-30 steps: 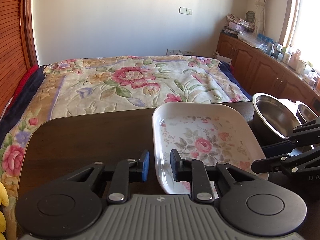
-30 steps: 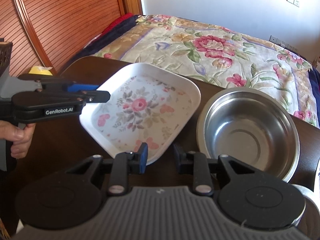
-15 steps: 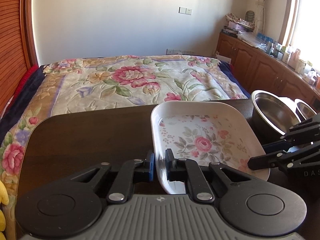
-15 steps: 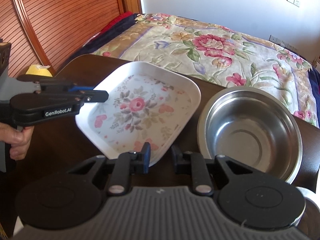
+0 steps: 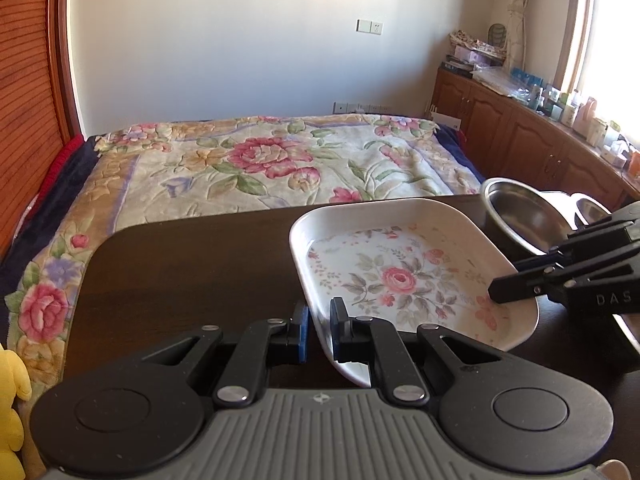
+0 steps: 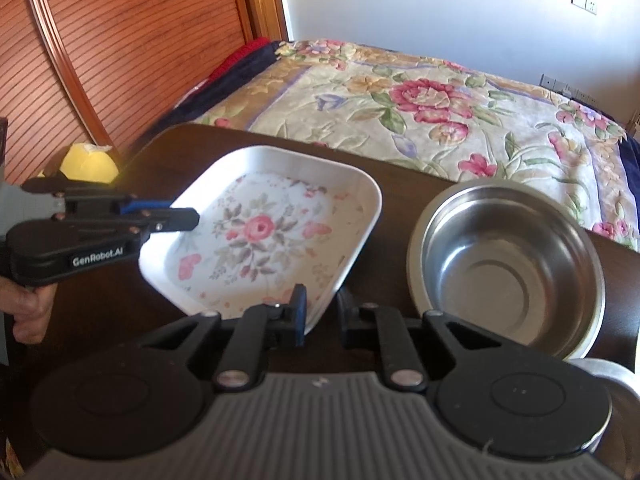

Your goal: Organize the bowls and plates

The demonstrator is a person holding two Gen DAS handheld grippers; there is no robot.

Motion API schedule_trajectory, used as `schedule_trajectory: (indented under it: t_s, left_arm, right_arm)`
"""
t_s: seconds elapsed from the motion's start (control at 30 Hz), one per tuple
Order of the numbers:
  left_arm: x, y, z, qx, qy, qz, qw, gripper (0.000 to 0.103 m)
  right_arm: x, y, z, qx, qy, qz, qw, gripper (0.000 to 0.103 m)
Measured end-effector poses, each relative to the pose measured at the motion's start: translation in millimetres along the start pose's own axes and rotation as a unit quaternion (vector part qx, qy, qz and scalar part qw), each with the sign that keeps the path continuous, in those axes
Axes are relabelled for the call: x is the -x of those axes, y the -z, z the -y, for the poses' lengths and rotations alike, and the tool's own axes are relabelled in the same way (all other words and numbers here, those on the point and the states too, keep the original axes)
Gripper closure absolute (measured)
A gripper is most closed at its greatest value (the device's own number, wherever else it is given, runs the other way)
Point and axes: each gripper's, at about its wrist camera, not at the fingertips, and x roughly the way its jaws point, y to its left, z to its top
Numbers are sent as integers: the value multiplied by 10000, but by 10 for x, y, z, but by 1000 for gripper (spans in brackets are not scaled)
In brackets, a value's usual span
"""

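Note:
A white square plate with a rose pattern (image 5: 400, 276) (image 6: 264, 236) is held tilted above the dark table (image 5: 192, 260). My left gripper (image 5: 319, 330) is shut on its left rim; it shows from the side in the right wrist view (image 6: 176, 216). My right gripper (image 6: 322, 316) straddles the plate's near right rim with the jaws still apart; it shows in the left wrist view (image 5: 508, 288). A steel bowl (image 6: 508, 272) (image 5: 520, 212) stands right of the plate. A second steel bowl (image 5: 592, 208) sits beyond it.
A bed with a floral quilt (image 5: 260, 168) lies behind the table. A yellow object (image 6: 88, 164) sits at the table's left. Wooden cabinets with clutter (image 5: 540, 136) line the right wall. A slatted wooden panel (image 6: 100, 40) is at the left.
My left gripper has shut on the plate's rim and the plate has lifted and tilted. My right gripper has narrowed around the opposite rim.

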Motion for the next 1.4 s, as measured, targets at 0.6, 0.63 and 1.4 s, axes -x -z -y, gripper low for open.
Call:
schedule_trajectory:
  t_s: [0.6,0.63,1.4]
  left_arm:
    - [657,-35,343,-328,-136,366,9987,90]
    - [688,-36,362,-345,-140,384,9986,90]
    - [1172,387,685,-456,-69,422,9980,90]
  right_arm:
    - [530,103,-4,30,-62,492,9988,86]
    - [562,112,-3,36,-60,520,9986,86]
    - [1020,532,-67,61,-112,795,9968,86]
